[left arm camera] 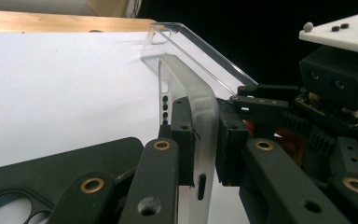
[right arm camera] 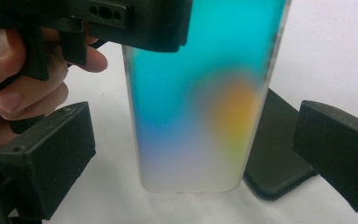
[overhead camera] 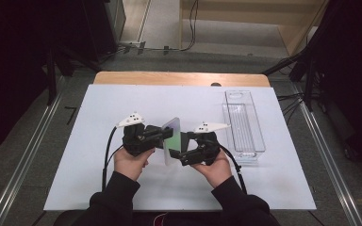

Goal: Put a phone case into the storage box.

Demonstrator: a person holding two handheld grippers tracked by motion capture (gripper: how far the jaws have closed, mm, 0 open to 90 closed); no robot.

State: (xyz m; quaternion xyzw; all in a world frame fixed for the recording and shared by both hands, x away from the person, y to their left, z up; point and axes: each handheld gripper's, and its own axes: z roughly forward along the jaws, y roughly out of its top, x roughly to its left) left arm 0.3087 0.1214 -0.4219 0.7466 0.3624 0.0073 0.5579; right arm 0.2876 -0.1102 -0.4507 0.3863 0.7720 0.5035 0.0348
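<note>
A phone [overhead camera: 173, 129] in a frosted translucent case is held upright above the white mat between my two grippers. My left gripper [overhead camera: 161, 135] is shut on it; in the left gripper view the pads [left arm camera: 182, 149] press both faces of the phone [left arm camera: 200, 105], seen edge-on. In the right gripper view the phone [right arm camera: 200, 93] shows a blurred blue, teal and orange face, gripped from the top by the left gripper. My right gripper [right arm camera: 193, 154] stands open, one jaw on each side of the phone with gaps. A black phone case [left arm camera: 51, 172] lies flat on the mat.
A clear, long plastic box [overhead camera: 243, 123] stands on the right side of the white mat [overhead camera: 99, 108]. The wooden table edge [overhead camera: 179, 78] runs along the back. The black case [right arm camera: 279, 158] lies just behind the phone. Metal rails flank the table.
</note>
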